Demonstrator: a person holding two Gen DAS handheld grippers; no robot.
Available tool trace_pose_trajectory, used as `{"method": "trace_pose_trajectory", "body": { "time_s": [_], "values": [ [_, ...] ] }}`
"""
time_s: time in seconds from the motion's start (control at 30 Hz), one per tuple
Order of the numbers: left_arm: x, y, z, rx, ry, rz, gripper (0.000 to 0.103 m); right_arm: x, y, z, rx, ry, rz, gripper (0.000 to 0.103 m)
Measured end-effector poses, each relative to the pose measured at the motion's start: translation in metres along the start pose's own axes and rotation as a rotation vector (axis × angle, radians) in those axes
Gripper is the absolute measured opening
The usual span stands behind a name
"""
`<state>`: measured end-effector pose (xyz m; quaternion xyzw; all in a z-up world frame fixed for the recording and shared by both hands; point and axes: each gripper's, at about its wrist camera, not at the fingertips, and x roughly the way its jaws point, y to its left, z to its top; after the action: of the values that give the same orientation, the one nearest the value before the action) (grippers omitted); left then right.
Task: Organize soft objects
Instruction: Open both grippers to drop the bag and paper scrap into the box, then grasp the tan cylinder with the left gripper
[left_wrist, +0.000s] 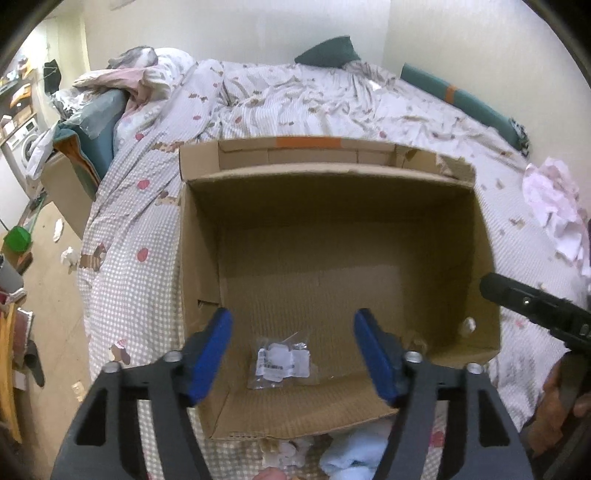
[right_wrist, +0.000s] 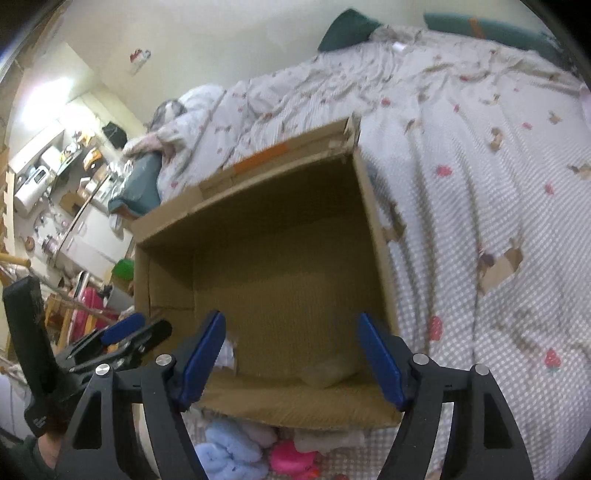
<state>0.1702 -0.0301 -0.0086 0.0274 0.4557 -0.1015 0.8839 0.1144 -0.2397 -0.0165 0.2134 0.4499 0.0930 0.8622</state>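
An open cardboard box (left_wrist: 332, 192) stands on the bed, seen from above in both views (right_wrist: 258, 229). Inside lies a small clear plastic bag with white labels (left_wrist: 282, 363). My left gripper (left_wrist: 293, 354) hangs open over the box's near side, nothing between its blue pads. My right gripper (right_wrist: 291, 356) is open too, over the near edge of the box, and holds nothing. Soft things lie on the bed in front of the box: a light blue fluffy piece (right_wrist: 231, 450), a pink one (right_wrist: 291, 459) and a whitish one (right_wrist: 325, 441). The blue piece (left_wrist: 358, 456) also shows in the left view.
The bed carries a checked sheet (left_wrist: 125, 280) with strawberry prints and a rumpled duvet (left_wrist: 295, 99). A crumpled pink-white cloth (left_wrist: 554, 210) lies at the right. Bedding is piled at the far left (left_wrist: 129, 77). Cluttered floor and shelves lie left of the bed (right_wrist: 55, 177).
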Motion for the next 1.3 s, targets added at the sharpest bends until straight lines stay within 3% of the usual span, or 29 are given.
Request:
{"method": "trace_pose_trajectory", "body": {
  "time_s": [0.1,0.2,0.33,0.67,1.07,1.3],
  "values": [
    [-0.011,0.003,0.001,-0.020,-0.036,0.016,0.086,-0.005,-0.001,0.002,0.002,-0.016,-0.006,0.079],
    [-0.016,0.007,0.000,-0.037,-0.042,0.032,0.089,-0.009,-0.002,0.001,0.005,-0.018,-0.007,0.079],
    [-0.017,0.015,-0.005,-0.058,-0.010,0.039,0.090,-0.013,0.001,-0.003,-0.003,-0.016,-0.011,0.079],
    [-0.043,0.028,-0.021,-0.100,-0.017,0.065,0.094,-0.038,0.005,-0.020,-0.013,-0.029,-0.027,0.079],
    [-0.073,0.037,-0.061,-0.134,0.014,0.042,0.095,-0.060,0.008,-0.052,0.002,-0.028,-0.076,0.079],
    [-0.082,0.043,-0.084,-0.164,0.049,0.065,0.096,-0.065,0.013,-0.070,0.004,-0.008,-0.090,0.079]
  ]
}}
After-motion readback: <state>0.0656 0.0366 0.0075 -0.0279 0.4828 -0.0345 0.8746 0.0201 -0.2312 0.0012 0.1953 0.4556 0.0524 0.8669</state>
